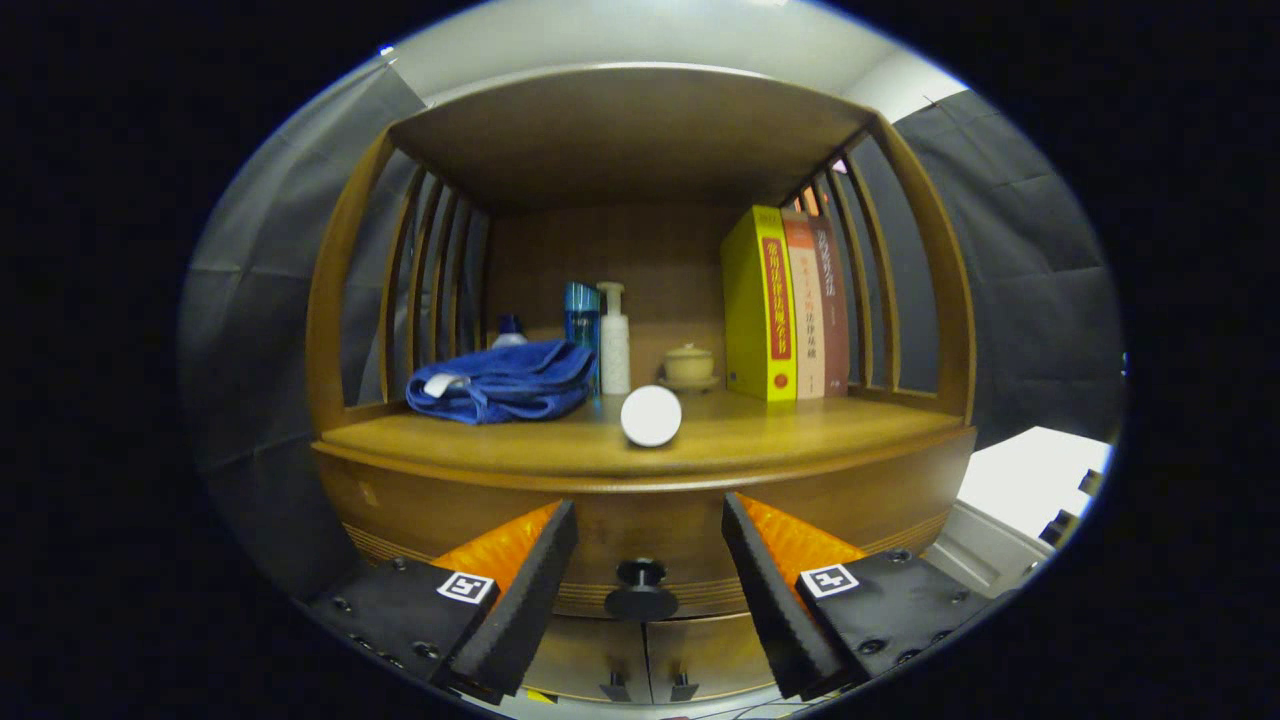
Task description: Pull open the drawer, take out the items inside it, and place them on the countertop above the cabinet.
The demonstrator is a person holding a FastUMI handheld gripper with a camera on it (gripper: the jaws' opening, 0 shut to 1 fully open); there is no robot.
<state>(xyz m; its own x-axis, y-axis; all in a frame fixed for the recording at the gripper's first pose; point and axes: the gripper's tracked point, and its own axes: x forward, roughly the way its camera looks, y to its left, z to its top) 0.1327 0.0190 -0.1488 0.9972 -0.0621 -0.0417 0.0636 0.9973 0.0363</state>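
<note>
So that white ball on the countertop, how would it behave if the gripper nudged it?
The white ball looks smooth and round, sitting free on the flat countertop, so it would probably roll at a light touch. Nothing blocks it toward the front edge, so it might drop off. The open gripper sits lower, at the drawer knob.

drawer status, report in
Hand-held gripper open, fingers either side of the drawer knob, not touching. Drawer shut. Nothing in the way.

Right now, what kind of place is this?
Likely a mock home setup: a wooden cabinet with books, a folded blue towel and bottles. The gripper is open, its jaws either side of the drawer knob.
</note>
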